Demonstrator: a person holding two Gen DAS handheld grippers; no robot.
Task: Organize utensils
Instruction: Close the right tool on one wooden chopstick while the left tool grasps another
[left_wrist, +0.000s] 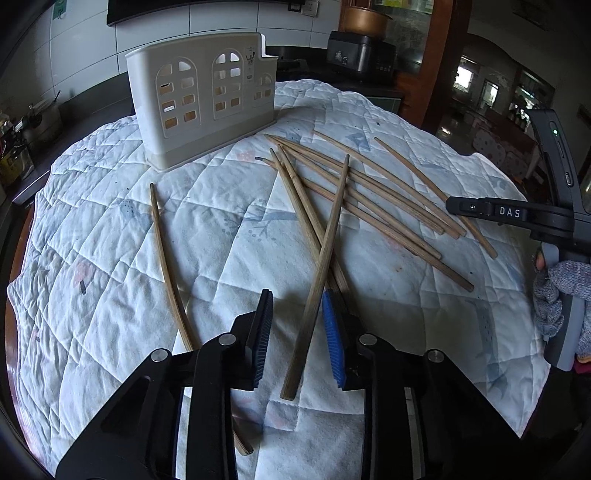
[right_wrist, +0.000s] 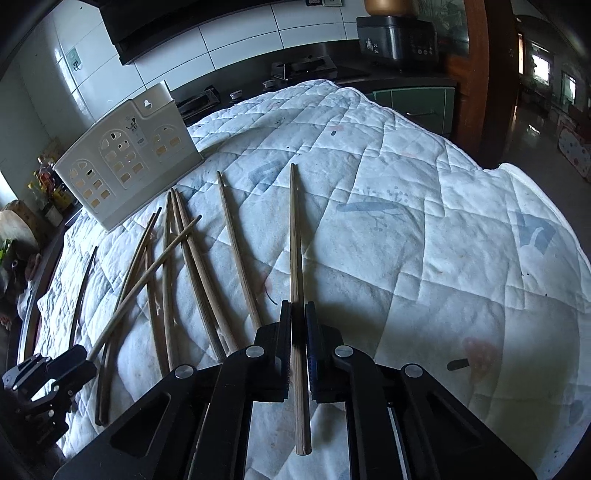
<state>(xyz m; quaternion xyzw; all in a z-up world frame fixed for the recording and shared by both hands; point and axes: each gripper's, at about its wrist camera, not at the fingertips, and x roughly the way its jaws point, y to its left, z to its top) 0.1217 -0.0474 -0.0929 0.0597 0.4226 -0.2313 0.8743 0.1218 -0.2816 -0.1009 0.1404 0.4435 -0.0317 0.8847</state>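
Note:
Several wooden chopsticks lie scattered on a quilted white cloth. A beige utensil holder with arched cut-outs stands upright at the back; it also shows in the right wrist view. My left gripper is open, with one chopstick lying loose between its fingers, against the blue pad. My right gripper is shut on a chopstick that points straight ahead. The right gripper also shows in the left wrist view at the far right.
A single chopstick lies apart at the left of the cloth. A dark counter with a rice cooker and a stove runs behind the table. Bottles stand at the far left. The left gripper is at the lower left.

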